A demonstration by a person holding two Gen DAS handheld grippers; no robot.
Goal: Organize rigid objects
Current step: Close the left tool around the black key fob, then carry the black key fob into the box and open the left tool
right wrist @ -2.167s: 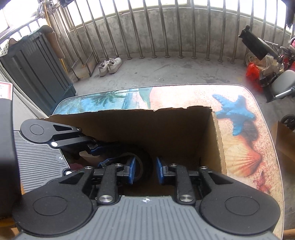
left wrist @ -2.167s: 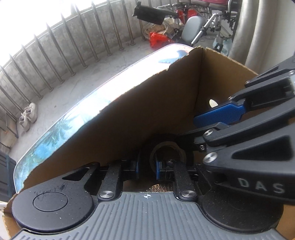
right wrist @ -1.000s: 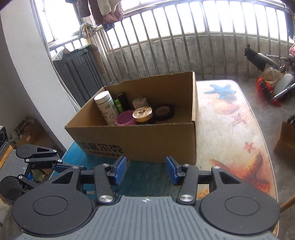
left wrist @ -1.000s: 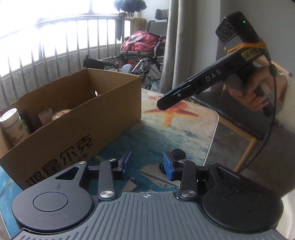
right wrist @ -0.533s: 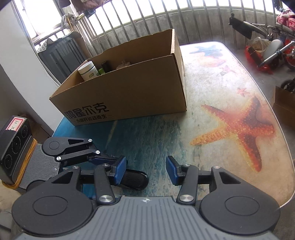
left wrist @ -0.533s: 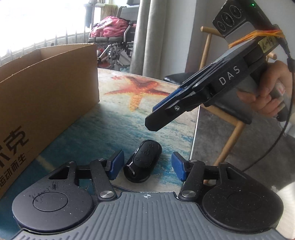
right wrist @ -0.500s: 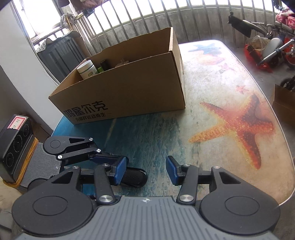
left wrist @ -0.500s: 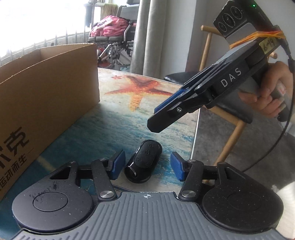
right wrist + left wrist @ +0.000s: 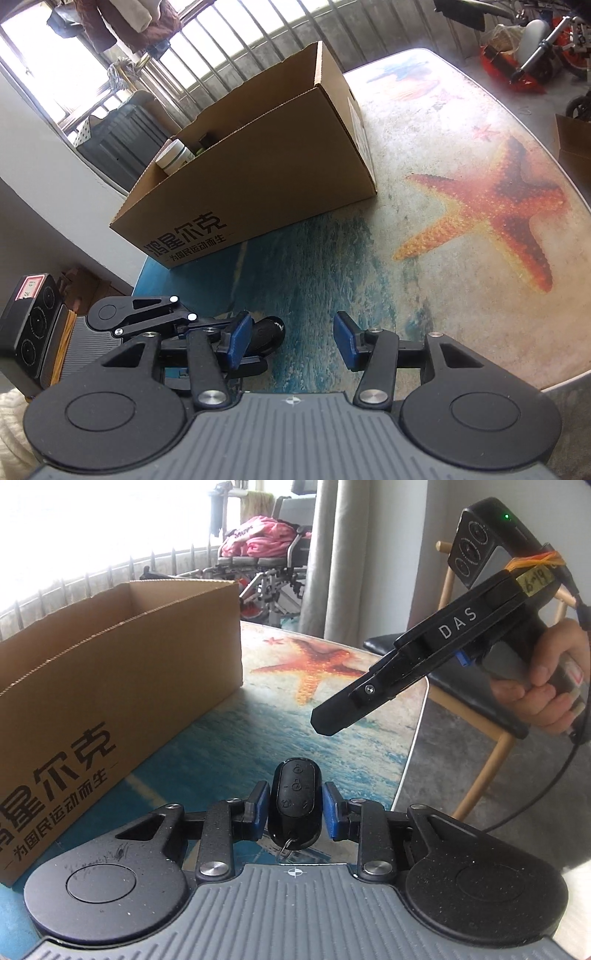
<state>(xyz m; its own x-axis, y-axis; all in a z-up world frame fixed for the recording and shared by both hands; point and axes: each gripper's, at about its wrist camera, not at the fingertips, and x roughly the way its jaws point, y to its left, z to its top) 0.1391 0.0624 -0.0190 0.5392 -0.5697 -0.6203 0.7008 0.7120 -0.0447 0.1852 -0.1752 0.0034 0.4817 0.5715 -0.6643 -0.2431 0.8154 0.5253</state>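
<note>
A black key fob [image 9: 295, 800] with a small key ring sits between the blue pads of my left gripper [image 9: 294, 809], which is shut on it just above the table's near edge. Its tip also shows in the right wrist view [image 9: 269, 331]. My right gripper [image 9: 292, 342] is open and empty, held above the table to the right of the left one; it appears in the left wrist view [image 9: 424, 664]. The open cardboard box [image 9: 258, 177] stands on the table beyond both grippers, with a white-capped bottle [image 9: 175, 157] inside; it also shows in the left wrist view [image 9: 110, 686].
The table [image 9: 461, 258] has a beach print with an orange starfish [image 9: 498, 218]. A chair [image 9: 465, 686] stands off its right edge. A railing [image 9: 280, 40], a wheelchair [image 9: 273, 554] and a dark cabinet [image 9: 118, 144] surround the table.
My left gripper has closed on the key fob, which now lies straight between the pads instead of slanted. My right gripper has lifted slightly and stays open.
</note>
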